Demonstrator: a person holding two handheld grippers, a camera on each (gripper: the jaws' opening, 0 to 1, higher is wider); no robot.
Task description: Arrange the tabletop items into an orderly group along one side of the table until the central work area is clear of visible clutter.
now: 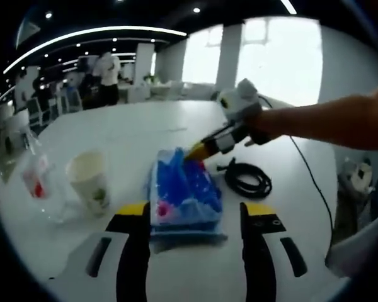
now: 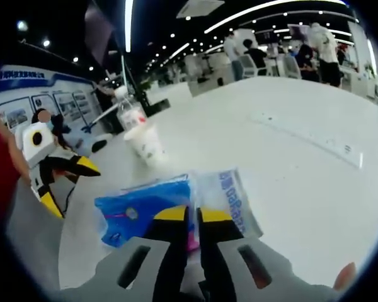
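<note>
A blue plastic tissue pack (image 1: pixel 186 192) lies on the white table (image 1: pixel 138 129). My left gripper (image 1: pixel 196 211) is open, one jaw on each side of the pack's near end without touching it. My right gripper (image 1: pixel 199 151), held by a bare arm, reaches in from the right onto the pack's far end. In the right gripper view the right gripper (image 2: pixel 193 215) is shut on the edge of the pack (image 2: pixel 142 207). The open left gripper (image 2: pixel 69 184) shows at the left there.
A paper cup (image 1: pixel 89 179) and a clear plastic bottle (image 1: pixel 38 176) stand left of the pack; they appear again as the cup (image 2: pixel 145 143) and bottle (image 2: pixel 131 113). A coiled black cable (image 1: pixel 247 180) lies right of the pack. People stand at far tables.
</note>
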